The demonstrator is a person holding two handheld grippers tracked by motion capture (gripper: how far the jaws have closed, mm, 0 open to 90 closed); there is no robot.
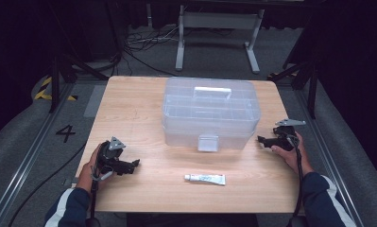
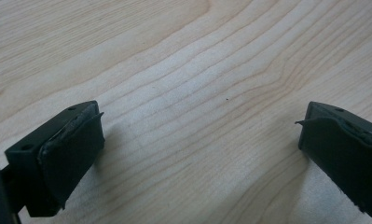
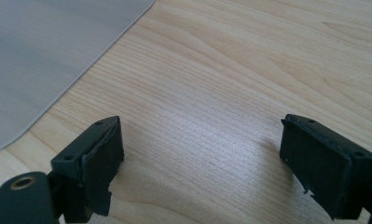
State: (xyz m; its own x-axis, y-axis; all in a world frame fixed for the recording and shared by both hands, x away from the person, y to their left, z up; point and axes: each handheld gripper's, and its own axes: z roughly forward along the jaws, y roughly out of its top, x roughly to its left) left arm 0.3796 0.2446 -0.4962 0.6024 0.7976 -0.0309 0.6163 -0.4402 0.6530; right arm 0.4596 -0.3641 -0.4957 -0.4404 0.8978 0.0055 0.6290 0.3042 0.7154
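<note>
On the wooden table (image 1: 129,109) sits a clear lidded storage box (image 1: 209,113), centre-back, latch facing the person. Near the front edge, a white tube (image 1: 205,178) lies flat, well apart from both grippers, nothing blocking it. Left gripper (image 1: 132,164) rests front-left, jaws wide, empty. Right gripper (image 1: 264,140) sits just beside the box's right corner, jaws wide, empty.
</note>
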